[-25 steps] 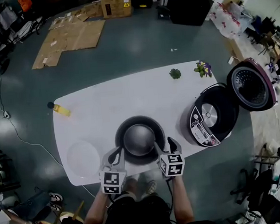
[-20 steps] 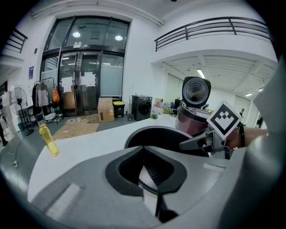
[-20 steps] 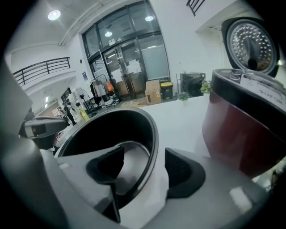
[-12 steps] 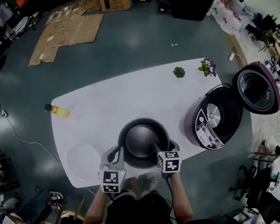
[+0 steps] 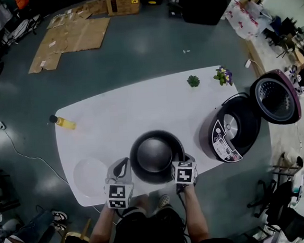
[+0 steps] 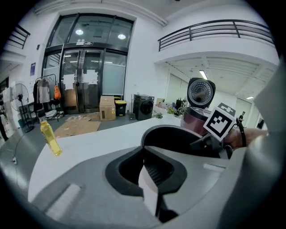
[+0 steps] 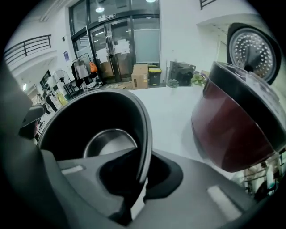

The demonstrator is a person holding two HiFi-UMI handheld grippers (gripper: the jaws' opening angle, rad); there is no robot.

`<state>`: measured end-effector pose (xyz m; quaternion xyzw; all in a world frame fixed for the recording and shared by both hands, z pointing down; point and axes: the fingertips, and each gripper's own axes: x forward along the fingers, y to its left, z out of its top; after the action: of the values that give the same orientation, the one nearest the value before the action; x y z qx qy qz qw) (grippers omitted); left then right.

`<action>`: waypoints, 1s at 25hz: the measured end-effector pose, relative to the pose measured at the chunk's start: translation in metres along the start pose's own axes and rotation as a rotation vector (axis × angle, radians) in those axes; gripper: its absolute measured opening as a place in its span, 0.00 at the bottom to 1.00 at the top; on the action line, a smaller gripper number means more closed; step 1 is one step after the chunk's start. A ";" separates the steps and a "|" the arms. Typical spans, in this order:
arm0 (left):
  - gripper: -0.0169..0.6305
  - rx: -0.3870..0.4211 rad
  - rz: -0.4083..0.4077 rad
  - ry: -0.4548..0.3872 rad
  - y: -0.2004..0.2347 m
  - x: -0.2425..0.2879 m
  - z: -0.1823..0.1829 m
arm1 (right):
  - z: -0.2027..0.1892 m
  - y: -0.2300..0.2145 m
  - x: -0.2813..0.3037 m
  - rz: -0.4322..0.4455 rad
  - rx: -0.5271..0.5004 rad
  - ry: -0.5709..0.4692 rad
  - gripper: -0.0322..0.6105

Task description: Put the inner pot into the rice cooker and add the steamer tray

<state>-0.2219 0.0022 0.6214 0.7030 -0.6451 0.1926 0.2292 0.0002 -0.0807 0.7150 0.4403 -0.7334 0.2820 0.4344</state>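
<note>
Looking down in the head view, the pot (image 5: 154, 154) sits on the white table (image 5: 140, 106) at its near, 6 o'clock edge, right in front of the person. It is round, with a wide dark rim and wall and a shiny grey bottom. The left gripper (image 5: 123, 164) lies at the pot's 9 o'clock and the right gripper (image 5: 183, 158) at its 3 o'clock. The cooker (image 5: 231, 130) stands further out at the pot's 2 o'clock, lid (image 5: 275, 97) swung open. A pale round tray (image 5: 90, 176) lies at the pot's 8 o'clock and a yellow bottle (image 5: 64, 121) at its 10 o'clock. In the left gripper view, the left gripper (image 6: 149, 174) has its jaws a little apart with only bare table showing between them. The pot (image 6: 174, 138) is just ahead at 1 o'clock, with the cooker (image 6: 196, 121) behind it. In the right gripper view, the right gripper (image 7: 137, 179) has just closed, and its jaws are clamped on the pot's thin rim. The pot (image 7: 89, 129) opens to 10 o'clock, black inside with a bright metal floor. The maroon cooker (image 7: 237, 125) fills the 3 o'clock side.
</note>
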 end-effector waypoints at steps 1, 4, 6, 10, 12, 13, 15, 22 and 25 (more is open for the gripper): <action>0.04 -0.001 0.002 -0.001 0.001 -0.001 0.000 | 0.000 -0.001 0.001 0.003 0.012 -0.006 0.08; 0.04 0.001 0.006 -0.003 0.003 -0.003 -0.001 | 0.000 -0.002 0.001 0.002 0.042 -0.024 0.07; 0.04 0.001 0.008 -0.008 0.004 -0.006 0.001 | 0.001 -0.004 -0.004 -0.011 0.050 -0.039 0.07; 0.04 0.005 0.011 -0.026 0.002 -0.011 0.007 | 0.008 -0.015 -0.020 -0.032 0.058 -0.071 0.07; 0.04 0.013 0.008 -0.036 0.000 -0.012 0.012 | 0.012 -0.020 -0.031 -0.021 0.075 -0.089 0.07; 0.04 0.018 0.005 -0.043 -0.001 -0.012 0.015 | 0.015 -0.023 -0.038 -0.016 0.083 -0.100 0.07; 0.04 0.027 -0.002 -0.058 -0.003 -0.012 0.022 | 0.021 -0.028 -0.053 -0.009 0.097 -0.127 0.07; 0.04 0.082 -0.047 -0.121 -0.020 -0.009 0.054 | 0.038 -0.054 -0.117 -0.040 0.153 -0.242 0.07; 0.04 0.102 -0.073 -0.162 -0.032 -0.008 0.073 | 0.042 -0.070 -0.141 -0.060 0.183 -0.283 0.07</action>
<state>-0.1928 -0.0312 0.5547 0.7500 -0.6248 0.1596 0.1471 0.0794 -0.0900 0.5731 0.5349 -0.7452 0.2695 0.2931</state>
